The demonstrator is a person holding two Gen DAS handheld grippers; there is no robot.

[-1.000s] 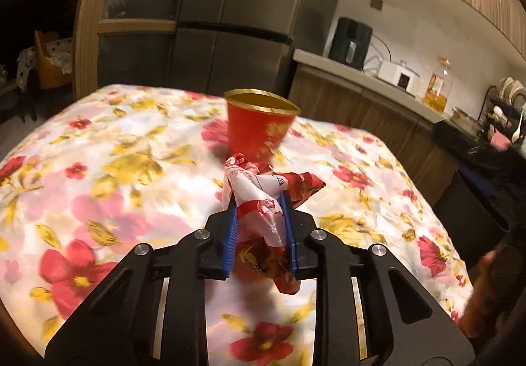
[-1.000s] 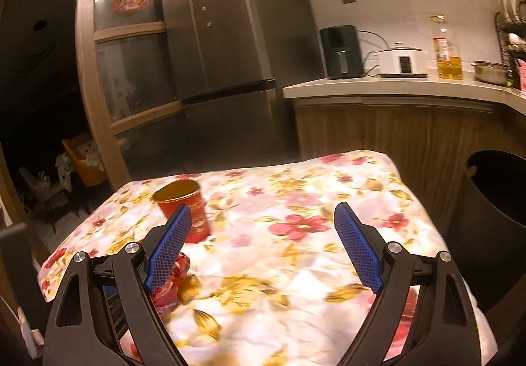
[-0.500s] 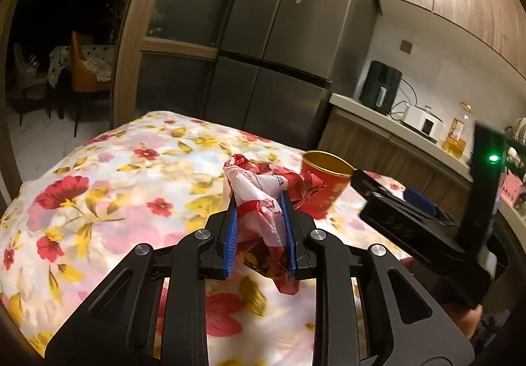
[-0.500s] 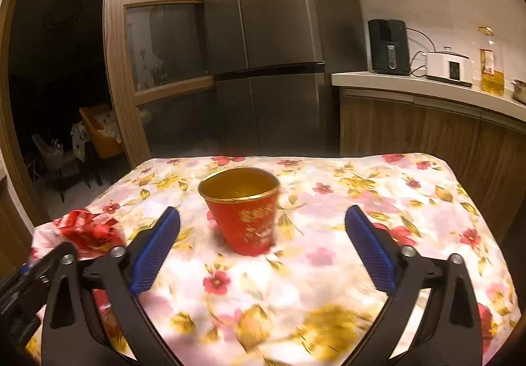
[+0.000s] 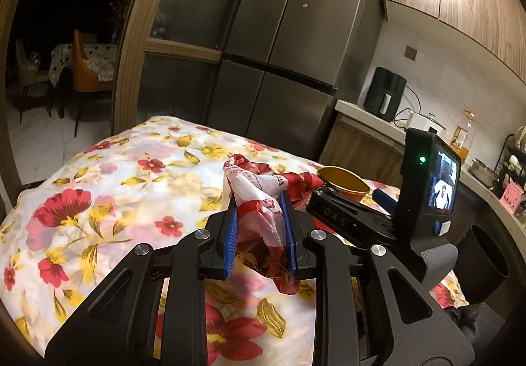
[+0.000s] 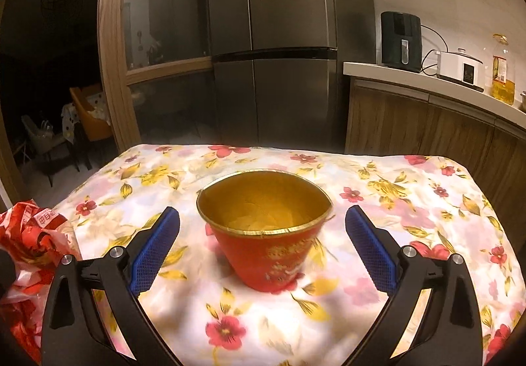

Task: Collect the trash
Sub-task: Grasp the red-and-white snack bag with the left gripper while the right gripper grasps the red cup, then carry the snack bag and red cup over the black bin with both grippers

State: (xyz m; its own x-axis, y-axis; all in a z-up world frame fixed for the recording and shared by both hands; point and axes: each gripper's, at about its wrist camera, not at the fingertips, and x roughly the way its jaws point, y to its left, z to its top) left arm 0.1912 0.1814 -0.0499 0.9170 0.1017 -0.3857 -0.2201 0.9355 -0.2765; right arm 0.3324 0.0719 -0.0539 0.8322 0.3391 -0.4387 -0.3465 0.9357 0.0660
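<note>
My left gripper (image 5: 259,221) is shut on a crumpled red and white plastic bag (image 5: 263,198), held above the flowered tablecloth (image 5: 98,201). The same bag (image 6: 29,247) shows at the left edge of the right wrist view. A red paper cup with a gold rim and gold inside (image 6: 264,228) stands upright on the tablecloth (image 6: 411,201). My right gripper (image 6: 263,234) is open wide, its blue pads (image 6: 154,247) on either side of the cup without touching it. In the left wrist view the cup (image 5: 343,183) is partly hidden behind the right gripper's body (image 5: 361,218).
A dark round bin (image 5: 486,261) stands on the floor right of the table. Behind are a steel fridge (image 6: 273,37), a wooden counter (image 6: 427,80) with an air fryer, cooker and oil bottle, and a dim room with chairs (image 5: 85,70) at the left.
The right gripper opened wider and moved in until the cup stands between its pads. The left gripper swung left and rose a little with the bag still clamped.
</note>
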